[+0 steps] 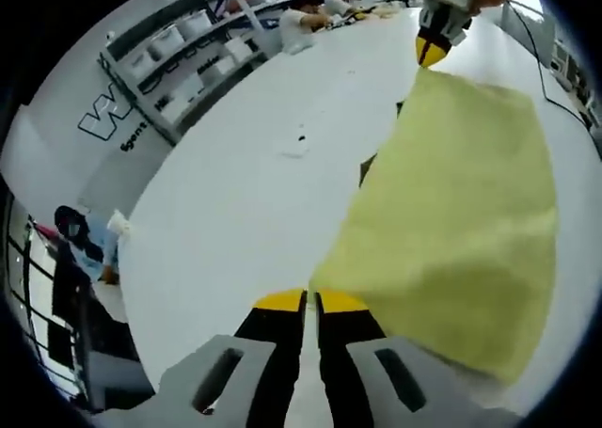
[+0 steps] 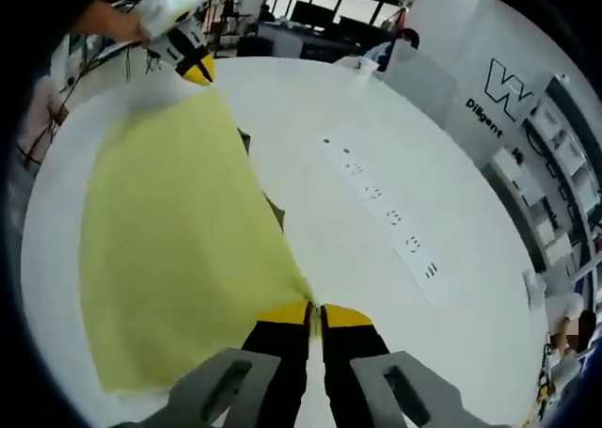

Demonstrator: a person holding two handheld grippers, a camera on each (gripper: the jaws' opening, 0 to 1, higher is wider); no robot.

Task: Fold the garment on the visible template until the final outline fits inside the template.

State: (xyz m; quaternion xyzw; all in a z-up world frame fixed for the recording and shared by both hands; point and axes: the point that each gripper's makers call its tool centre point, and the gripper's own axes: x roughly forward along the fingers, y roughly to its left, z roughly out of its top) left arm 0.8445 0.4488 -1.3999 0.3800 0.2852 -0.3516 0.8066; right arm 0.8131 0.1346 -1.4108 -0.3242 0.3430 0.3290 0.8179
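A pale yellow garment (image 1: pixel 451 221) is spread over the white table (image 1: pixel 235 212), held taut between both grippers. My left gripper (image 1: pixel 311 301) is shut on its near corner at the bottom of the left gripper view. The right gripper (image 1: pixel 432 50) pinches the far corner. In the right gripper view the garment (image 2: pixel 169 249) fills the left half, with my right gripper (image 2: pixel 314 311) shut on its near corner and the left gripper (image 2: pixel 196 69) at the far one. Small dark bits (image 1: pixel 367 169) (image 2: pixel 275 212) stick out from under the cloth's edge; what they are I cannot tell.
A long white power strip (image 2: pixel 386 212) lies on the table (image 2: pixel 395 146) to the right of the garment. A small flat object (image 1: pixel 296 146) rests on bare tabletop. Shelving with boxes (image 1: pixel 188 52) and seated people (image 1: pixel 301 19) stand beyond the table's far edge.
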